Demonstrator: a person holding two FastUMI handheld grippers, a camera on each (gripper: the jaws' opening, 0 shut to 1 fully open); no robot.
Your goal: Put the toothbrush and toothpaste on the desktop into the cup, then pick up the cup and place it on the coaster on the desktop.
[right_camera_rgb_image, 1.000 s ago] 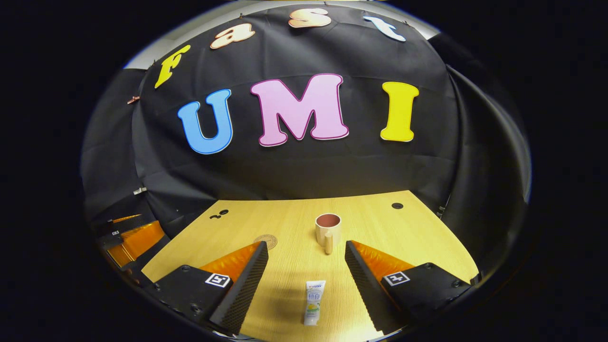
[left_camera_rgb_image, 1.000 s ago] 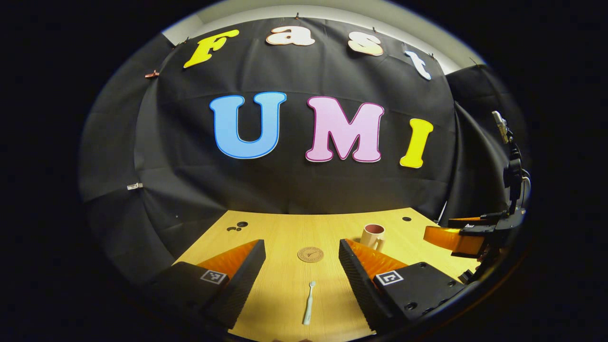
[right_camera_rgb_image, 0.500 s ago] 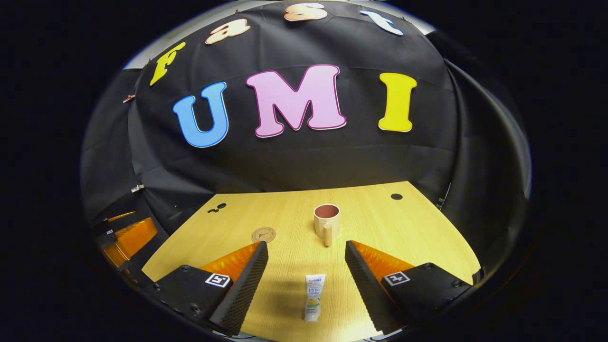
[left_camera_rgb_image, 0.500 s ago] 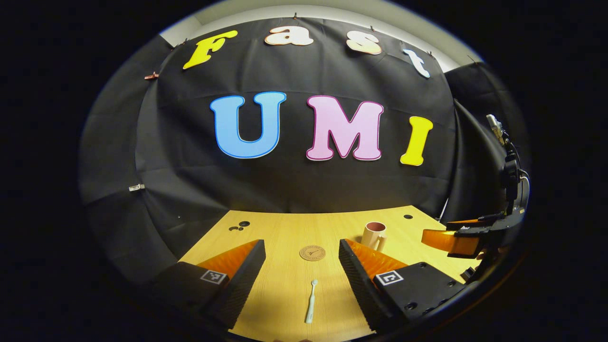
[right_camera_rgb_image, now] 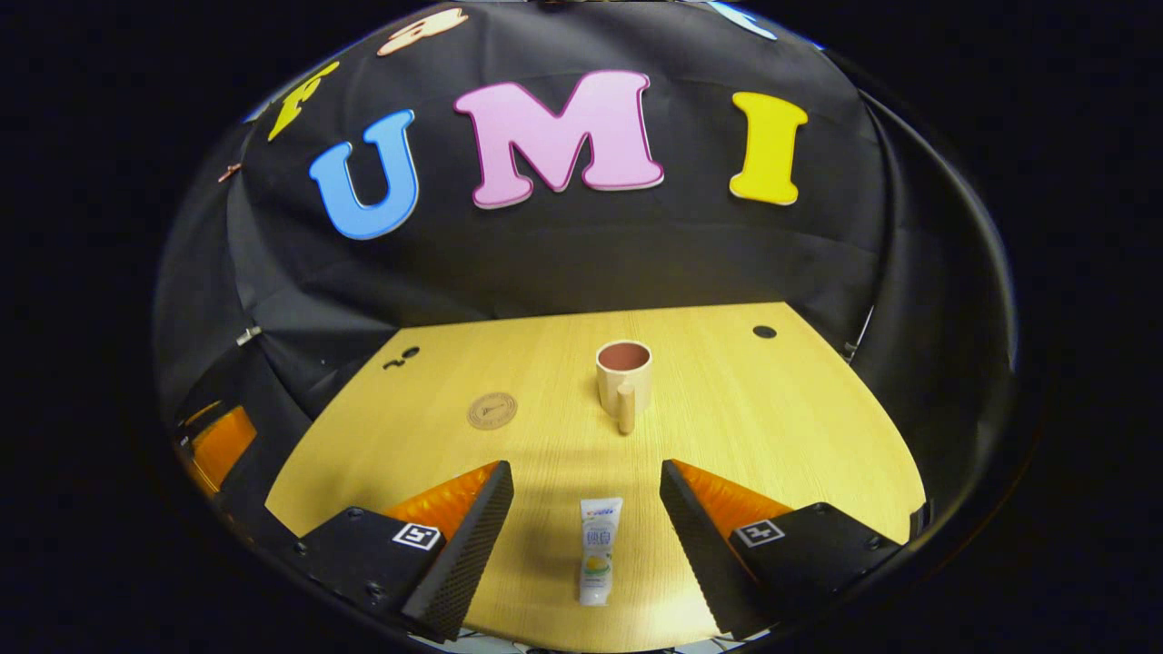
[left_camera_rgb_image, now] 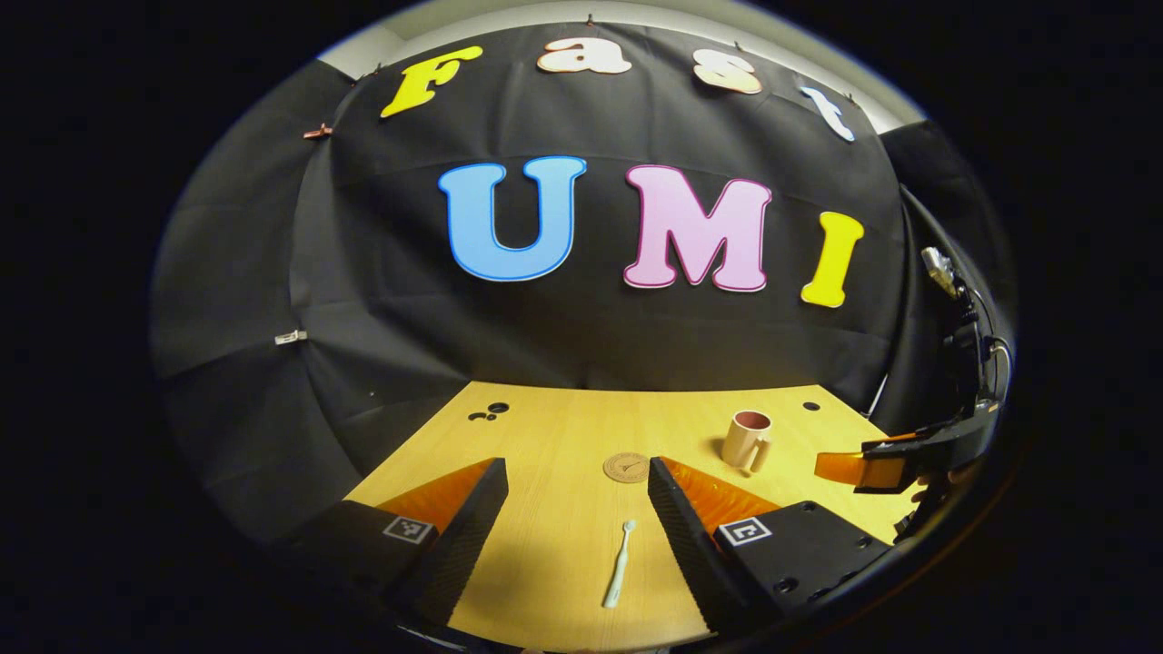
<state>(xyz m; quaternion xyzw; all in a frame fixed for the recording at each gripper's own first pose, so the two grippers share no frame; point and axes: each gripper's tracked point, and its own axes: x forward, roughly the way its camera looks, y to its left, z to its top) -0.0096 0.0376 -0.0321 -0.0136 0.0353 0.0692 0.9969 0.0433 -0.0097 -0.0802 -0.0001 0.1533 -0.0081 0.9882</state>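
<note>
the slim pale plastic toothbrush (left_camera_rgb_image: 619, 563) lies flat on the light wooden desktop (left_camera_rgb_image: 545, 445) between the wide-open, empty fingers of the left gripper (left_camera_rgb_image: 574, 509). the white toothpaste tube (right_camera_rgb_image: 597, 549) lies likewise inside the right gripper (right_camera_rgb_image: 586, 513), also gaping and empty. the beige cup with a reddish inside (right_camera_rgb_image: 624, 374) stands empty, well apart from the round cork coaster (right_camera_rgb_image: 492, 411). nothing is done yet; every step remains.

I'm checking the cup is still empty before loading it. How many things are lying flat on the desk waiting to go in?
2. The toothbrush lies between the left hand-held gripper's open fingers; the toothpaste lies between the right hand-held gripper's. The cup looks empty.
</note>
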